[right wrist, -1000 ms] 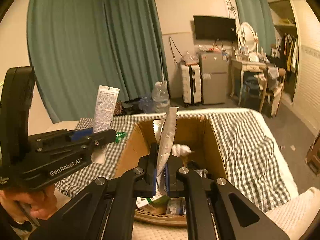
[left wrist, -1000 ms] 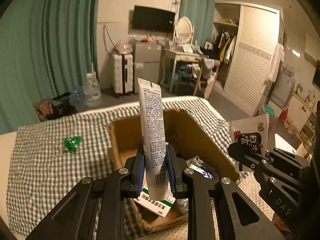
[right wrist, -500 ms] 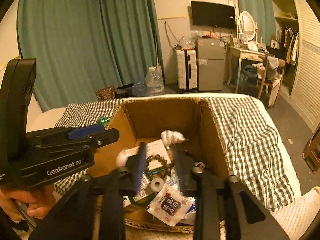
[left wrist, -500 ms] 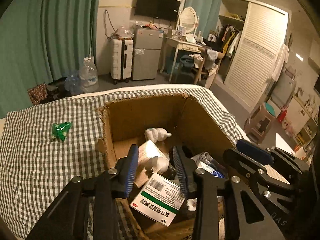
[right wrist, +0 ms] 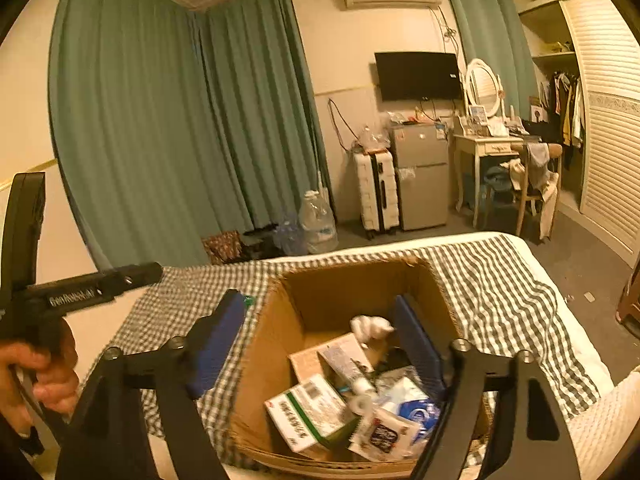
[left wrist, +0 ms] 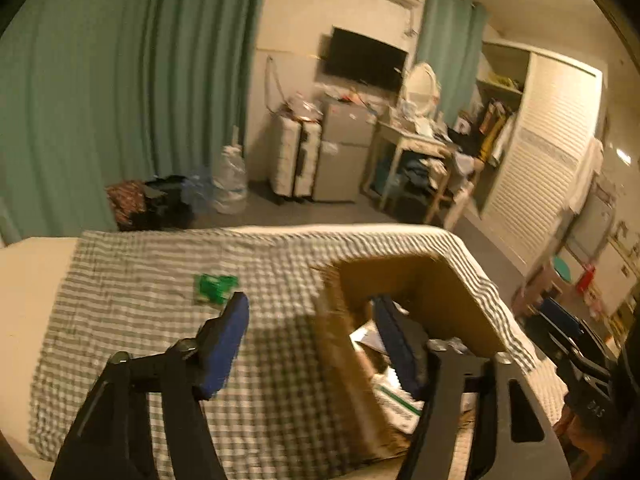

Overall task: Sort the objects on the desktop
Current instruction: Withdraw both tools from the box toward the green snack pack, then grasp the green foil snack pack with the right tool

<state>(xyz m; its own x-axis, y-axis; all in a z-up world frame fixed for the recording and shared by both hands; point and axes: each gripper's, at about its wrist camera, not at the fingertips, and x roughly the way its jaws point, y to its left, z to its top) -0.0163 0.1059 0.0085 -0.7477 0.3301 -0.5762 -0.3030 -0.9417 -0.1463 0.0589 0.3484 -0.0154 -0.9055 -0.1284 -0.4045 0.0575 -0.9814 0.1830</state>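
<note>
Cardboard box (right wrist: 280,344), just one, sat on the checked cloth (right wrist: 504,304) close in front of both grippers. Many small things lay piled inside it: one white packet with a green stripe (right wrist: 308,412), one tube (right wrist: 346,366), one shiny white pouch (right wrist: 384,434), one small white lump (right wrist: 370,326), and more that I could not count. The right gripper (right wrist: 320,344) had just been opening; its two blue pads (right wrist: 218,340) stood wide apart above the box and held nothing. The left gripper (left wrist: 312,344) had just been opening too, wide and empty, with the box's near wall between its pads. Farther off, one green wrapper (left wrist: 214,286) lay alone on the cloth.
</note>
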